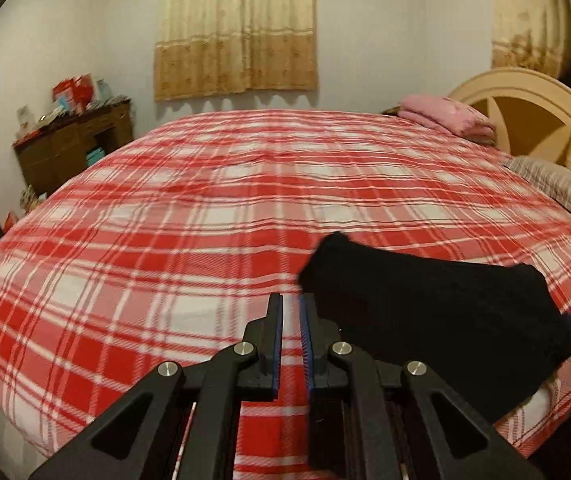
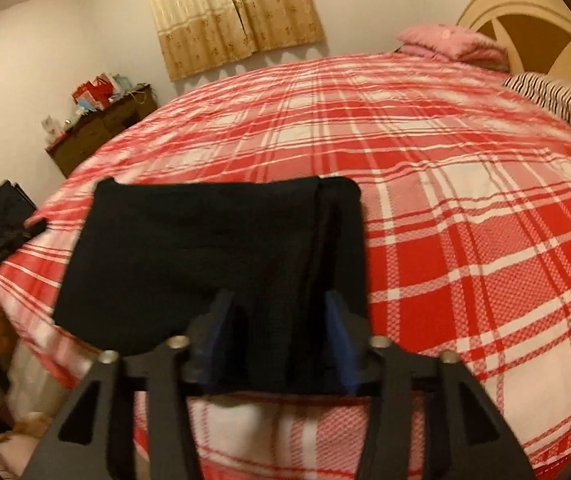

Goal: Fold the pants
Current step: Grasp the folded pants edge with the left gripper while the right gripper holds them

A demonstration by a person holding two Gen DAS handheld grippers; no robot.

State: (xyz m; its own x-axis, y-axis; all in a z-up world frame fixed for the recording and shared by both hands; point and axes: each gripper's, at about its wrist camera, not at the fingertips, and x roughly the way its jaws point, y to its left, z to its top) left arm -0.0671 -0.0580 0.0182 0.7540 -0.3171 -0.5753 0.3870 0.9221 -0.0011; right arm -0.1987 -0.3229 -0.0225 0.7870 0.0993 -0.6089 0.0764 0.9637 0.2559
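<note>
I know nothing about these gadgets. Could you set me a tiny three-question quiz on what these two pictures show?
1. True or false: the folded black pants lie on a blue striped sheet.
2. Which gripper has pants fabric between its fingers: A left, B right?
3. Fill in: the folded pink blanket sits at the bed's far end, near the cream ____.

Key: 1 false, it is a red-and-white plaid bedspread. 2 B. 3 headboard.
</note>
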